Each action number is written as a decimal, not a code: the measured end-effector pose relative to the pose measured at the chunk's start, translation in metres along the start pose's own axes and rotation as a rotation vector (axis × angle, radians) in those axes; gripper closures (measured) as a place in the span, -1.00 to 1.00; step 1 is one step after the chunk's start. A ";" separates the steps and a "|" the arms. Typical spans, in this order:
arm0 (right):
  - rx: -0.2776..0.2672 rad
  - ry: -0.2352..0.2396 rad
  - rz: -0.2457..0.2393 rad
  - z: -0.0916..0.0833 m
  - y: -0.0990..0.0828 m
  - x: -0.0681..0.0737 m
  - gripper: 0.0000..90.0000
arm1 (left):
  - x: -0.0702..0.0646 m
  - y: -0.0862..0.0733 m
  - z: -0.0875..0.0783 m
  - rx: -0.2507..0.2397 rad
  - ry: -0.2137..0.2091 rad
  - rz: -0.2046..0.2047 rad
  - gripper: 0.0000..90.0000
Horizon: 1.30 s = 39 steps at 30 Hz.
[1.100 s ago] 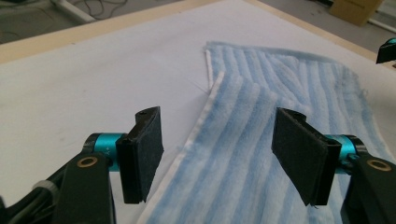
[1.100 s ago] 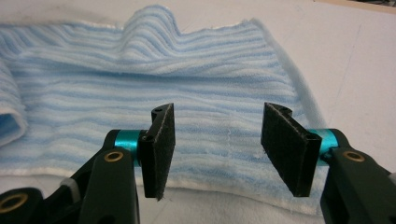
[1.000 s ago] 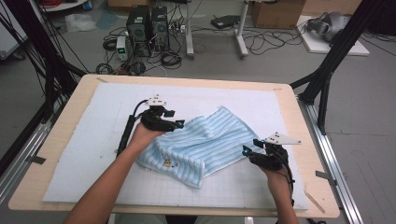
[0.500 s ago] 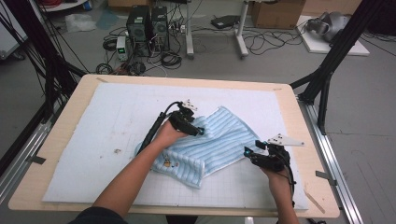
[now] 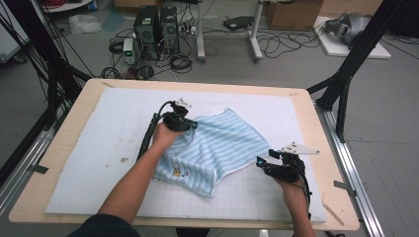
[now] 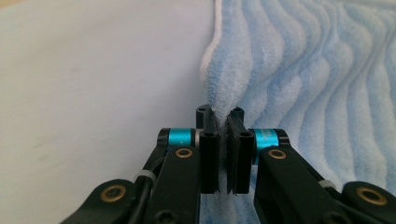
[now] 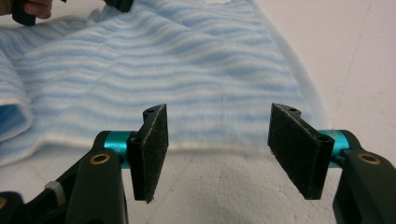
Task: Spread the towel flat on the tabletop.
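Note:
A blue and white striped towel (image 5: 217, 148) lies crumpled in the middle of the white mat (image 5: 99, 143), with a small printed figure near its front left corner. My left gripper (image 5: 190, 123) is at the towel's far left edge, shut on a pinched fold of the towel (image 6: 224, 84). My right gripper (image 5: 260, 163) hovers just off the towel's right front edge, open, with nothing between its pads (image 7: 152, 144). The towel's edge (image 7: 219, 149) lies just beyond those pads.
The mat covers a wooden table (image 5: 326, 128). A black frame post (image 5: 346, 84) stands at the table's right, and another at the left. Computers and cables (image 5: 158, 29) sit on the floor behind the table.
My left gripper carried the towel's edge to the right, bunching the cloth, then drew back left a little. The right gripper stayed in place, open.

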State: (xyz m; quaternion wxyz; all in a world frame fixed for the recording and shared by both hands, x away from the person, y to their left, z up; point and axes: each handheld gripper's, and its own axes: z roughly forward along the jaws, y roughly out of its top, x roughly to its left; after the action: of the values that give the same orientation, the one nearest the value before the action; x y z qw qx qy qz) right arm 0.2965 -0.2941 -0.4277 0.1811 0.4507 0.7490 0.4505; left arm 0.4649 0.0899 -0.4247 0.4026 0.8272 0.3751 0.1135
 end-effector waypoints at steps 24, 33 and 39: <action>0.020 -0.036 0.000 0.021 0.015 0.007 -0.50 | 0.057 -0.047 -0.060 -0.214 0.204 -0.271 -0.37; 0.051 -0.012 0.015 0.057 0.032 0.010 -0.75 | 0.046 -0.066 -0.092 -0.341 0.174 -0.178 -0.56; 0.062 0.014 -0.020 0.073 0.047 0.017 -0.75 | 0.038 -0.083 -0.107 -0.375 0.098 -0.156 -0.56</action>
State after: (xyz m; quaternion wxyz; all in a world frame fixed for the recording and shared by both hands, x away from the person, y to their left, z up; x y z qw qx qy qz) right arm 0.3614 -0.2331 -0.4245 0.1665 0.4454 0.7685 0.4283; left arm 0.3946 0.2116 -0.4221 0.5383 0.6998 0.4296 0.1898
